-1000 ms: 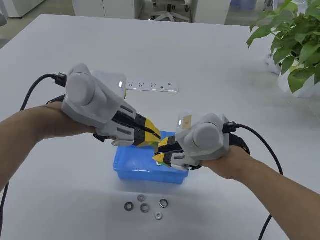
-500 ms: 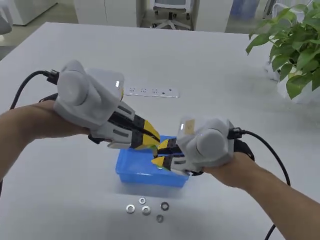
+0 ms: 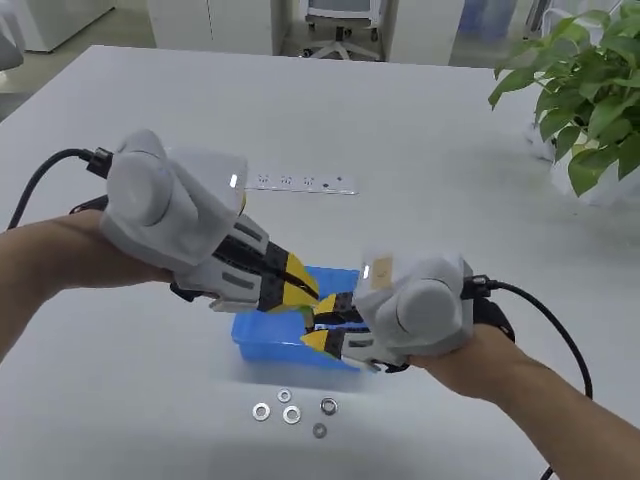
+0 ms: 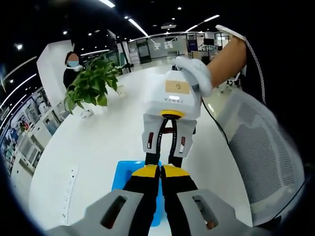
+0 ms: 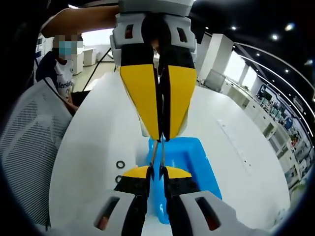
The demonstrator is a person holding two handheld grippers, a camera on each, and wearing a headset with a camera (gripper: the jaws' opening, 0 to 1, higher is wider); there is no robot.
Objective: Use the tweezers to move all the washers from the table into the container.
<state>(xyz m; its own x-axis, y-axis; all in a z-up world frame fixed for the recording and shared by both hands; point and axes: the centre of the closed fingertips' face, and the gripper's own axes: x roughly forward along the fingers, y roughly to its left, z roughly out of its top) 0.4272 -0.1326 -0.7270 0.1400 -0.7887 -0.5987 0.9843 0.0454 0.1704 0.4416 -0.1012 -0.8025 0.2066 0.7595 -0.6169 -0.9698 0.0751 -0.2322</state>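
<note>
**Tweezers pinched between both grippers above the container**

The two grippers meet nose to nose over the blue container (image 5: 189,157), and the reason shows best in the right gripper view. A thin metal pair of tweezers (image 5: 158,155) runs straight from the tips of the left gripper (image 5: 160,136) down into the jaws of the right gripper (image 5: 158,172).

The left gripper's yellow jaws are pressed together, with the tweezers' far end coming out at their tip. The right gripper's jaws are drawn in close on either side of the tool's lower end, leaving a narrow slot that the tool fills. Both therefore appear to be clamped on the tweezers at once. That reads as a handover or a regrip: one gripper steadies the slim tool while the other settles its hold. A thin, springy tool like this is likely to twist or slip if it is seated one-sided.

The container lies directly beneath the meeting tips and a little beyond the right gripper. If the tool dropped it would land in or beside the container rather than among the parts.

Five washers (image 3: 291,414) lie loose on the white tabletop (image 3: 420,150). They sit in a small cluster just below the right gripper on the person's side of the container, near its front wall but not touching it. In the right gripper view two of them sit to the left of that gripper's jaws. None can be seen inside the container, so the transfer looks barely begun, if at all.
</note>
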